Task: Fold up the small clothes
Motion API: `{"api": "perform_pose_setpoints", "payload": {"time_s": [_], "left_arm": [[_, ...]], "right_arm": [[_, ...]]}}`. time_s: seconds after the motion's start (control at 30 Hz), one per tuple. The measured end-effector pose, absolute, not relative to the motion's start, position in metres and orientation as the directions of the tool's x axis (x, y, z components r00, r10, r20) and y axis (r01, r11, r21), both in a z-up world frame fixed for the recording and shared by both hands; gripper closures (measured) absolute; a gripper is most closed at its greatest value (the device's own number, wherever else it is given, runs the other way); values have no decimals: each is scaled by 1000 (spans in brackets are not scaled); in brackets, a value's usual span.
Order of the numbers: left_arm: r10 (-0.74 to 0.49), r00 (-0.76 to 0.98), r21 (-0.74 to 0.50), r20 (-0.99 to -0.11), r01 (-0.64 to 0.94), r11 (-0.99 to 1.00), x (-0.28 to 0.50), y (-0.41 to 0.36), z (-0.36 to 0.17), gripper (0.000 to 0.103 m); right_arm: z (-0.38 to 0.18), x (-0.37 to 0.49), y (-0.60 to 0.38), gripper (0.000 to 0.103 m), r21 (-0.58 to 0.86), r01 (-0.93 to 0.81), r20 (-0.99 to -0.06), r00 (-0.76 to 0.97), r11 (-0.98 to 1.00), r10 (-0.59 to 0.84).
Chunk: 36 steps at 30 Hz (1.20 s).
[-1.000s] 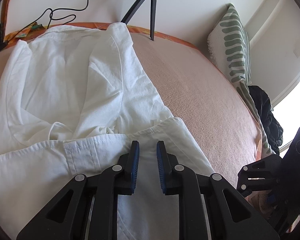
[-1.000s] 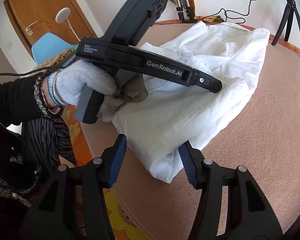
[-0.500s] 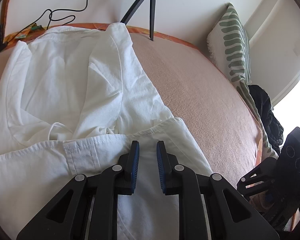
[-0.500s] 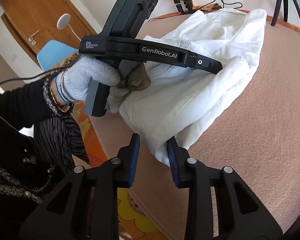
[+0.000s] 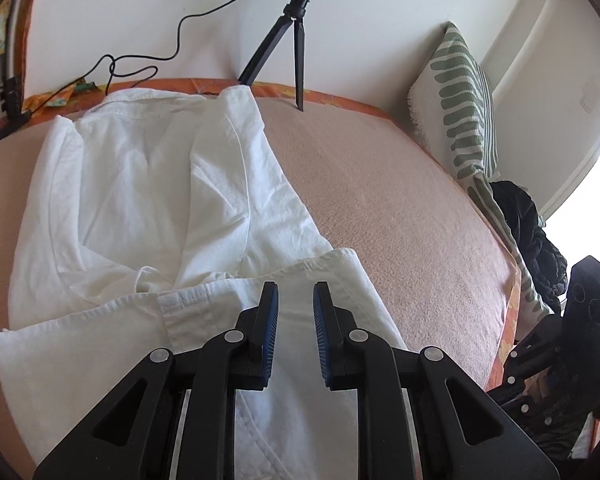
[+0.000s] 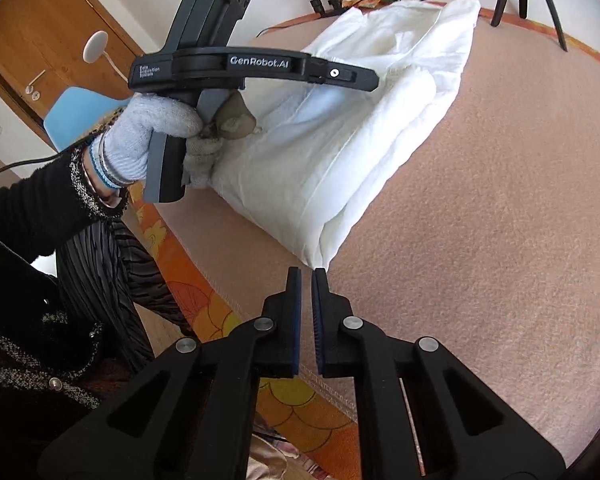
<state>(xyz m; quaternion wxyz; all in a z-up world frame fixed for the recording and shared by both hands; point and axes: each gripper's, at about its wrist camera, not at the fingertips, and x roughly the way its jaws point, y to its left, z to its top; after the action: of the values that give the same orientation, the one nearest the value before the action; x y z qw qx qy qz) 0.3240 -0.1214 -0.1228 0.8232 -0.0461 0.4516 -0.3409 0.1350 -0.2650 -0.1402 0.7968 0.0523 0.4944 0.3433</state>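
Observation:
A white garment (image 5: 148, 208) lies partly folded on a pink blanket (image 5: 400, 208). It also shows in the right wrist view (image 6: 360, 132) as a folded bundle. My left gripper (image 5: 294, 292) hovers over the garment's near folded edge, its blue-padded jaws a narrow gap apart with nothing between them. It shows from the side in the right wrist view (image 6: 374, 80), held by a gloved hand. My right gripper (image 6: 306, 274) is nearly shut and empty, its tips just off the garment's near corner.
A ring-light tripod (image 5: 296, 40) stands at the bed's far edge with a cable (image 5: 140, 64). A green-striped pillow (image 5: 460, 100) and dark clothing (image 5: 528, 240) lie at the right. An orange patterned sheet edge (image 6: 204, 300), blue chair (image 6: 80, 116) and wooden door (image 6: 32, 36) are left.
My right gripper closed from wide open to nearly shut and pulled back off the garment's corner. The left gripper rose slightly; its jaws kept the same narrow gap.

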Motion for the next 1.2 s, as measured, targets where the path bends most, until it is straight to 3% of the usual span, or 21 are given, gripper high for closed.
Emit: {"api": "perform_pose_setpoints", "payload": {"time_s": [0.27, 0.33, 0.47, 0.6, 0.63, 0.8, 0.87, 0.9, 0.93, 0.97, 1.07, 1.2], "left_arm": [[-591, 424, -359, -686, 510, 782, 306, -65, -88, 87], [-574, 416, -335, -705, 519, 787, 300, -53, -88, 87], [-479, 409, -226, -777, 530, 818, 291, -29, -110, 86], [-435, 382, -217, -816, 495, 841, 302, -13, -142, 86], [-426, 385, -201, -819, 502, 841, 305, -12, -146, 86], [-443, 444, -212, -779, 479, 852, 325, 5, -133, 86], [-450, 470, -223, -760, 461, 859, 336, 14, -126, 85], [-452, 476, -234, -755, 448, 863, 343, 18, -124, 77], [-460, 477, -252, -749, 436, 864, 351, 22, -123, 74], [-471, 475, -274, -743, 427, 862, 358, 25, -123, 71], [-467, 475, -296, -746, 392, 871, 378, 30, -125, 50], [-486, 476, -344, -733, 356, 869, 404, 35, -130, 50]], "right_arm": [[-121, 174, -230, 96, 291, -495, -744, 420, 818, 519], [-125, 187, -217, 96, 281, -500, -751, 417, 819, 512], [-144, 212, -198, 93, 141, -469, -822, 435, 872, 367], [-163, 232, -218, 93, 200, -370, -856, 384, 907, 345], [-164, 233, -221, 97, 195, -361, -862, 380, 912, 335], [-157, 235, -220, 97, 179, -366, -880, 356, 913, 315], [-147, 244, -228, 92, 230, -343, -855, 376, 911, 357], [-142, 251, -233, 82, 235, -326, -844, 398, 916, 358], [-139, 259, -238, 63, 223, -300, -838, 427, 927, 340], [-136, 268, -244, 56, 213, -272, -830, 457, 939, 320], [-137, 303, -261, 52, 267, -215, -809, 480, 940, 339], [-142, 339, -280, 51, 343, -151, -790, 487, 927, 371]]}}
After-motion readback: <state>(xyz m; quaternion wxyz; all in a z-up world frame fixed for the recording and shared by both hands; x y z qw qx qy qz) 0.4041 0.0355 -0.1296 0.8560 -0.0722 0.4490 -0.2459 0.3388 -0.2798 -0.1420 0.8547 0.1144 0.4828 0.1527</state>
